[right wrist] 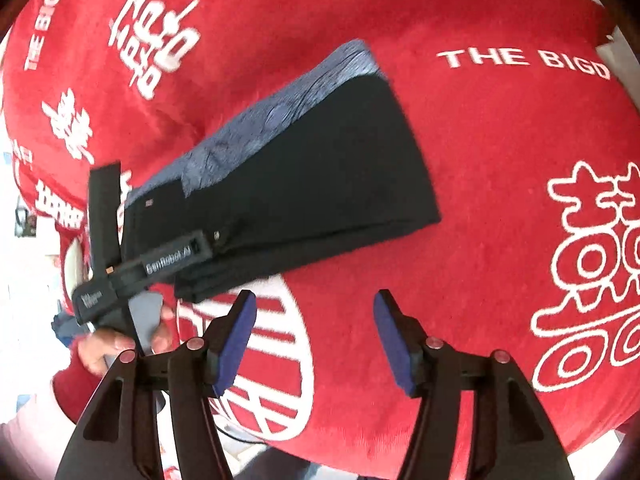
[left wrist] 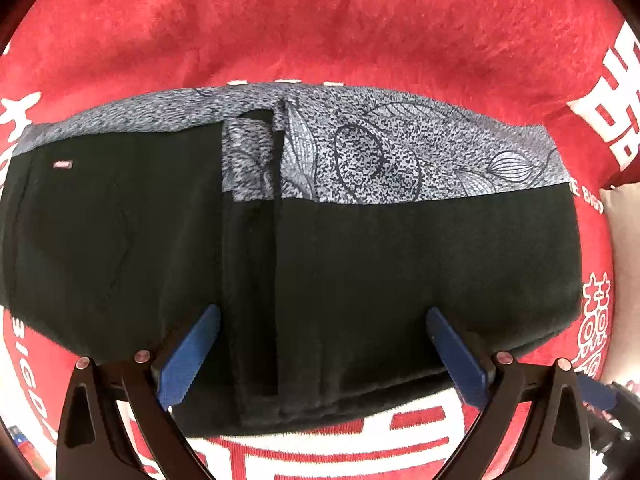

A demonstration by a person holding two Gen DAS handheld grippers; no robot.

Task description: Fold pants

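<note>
Starting nearest the lens in the left wrist view, the left gripper point(left wrist: 322, 344) has its two blue-padded fingers point(left wrist: 188, 364) spread wide, and nothing sits between them. They hang low over the near edge of the pants point(left wrist: 340, 272), straddling the dark vertical fold ridge point(left wrist: 256, 280) that runs away from the camera. Whether the pads touch the cloth or only hover just above it cannot be told.

Beyond the fingers, the pants lie as a folded black bundle on the red blanket point(left wrist: 320, 20), with the long axis crossing the view from left to right. Along the far edge a grey leaf-patterned band point(left wrist: 380, 152) shows, likely a lining or an under-layer. A small label point(left wrist: 63, 165) sits near the far left corner.

From the right wrist view, the right gripper point(right wrist: 316, 344) is also spread and holds nothing. It hangs over bare blanket point(right wrist: 480, 160), clear of the bundle point(right wrist: 300, 184), which lies ahead and to its left, slanting from lower left up to the right. The left gripper's body point(right wrist: 132, 272) appears at the bundle's lower-left end.

So the left gripper is much the nearer. Any next fold or squaring-up likely turns on that near edge, with the right gripper needing to come in toward the free far-right end.
</note>
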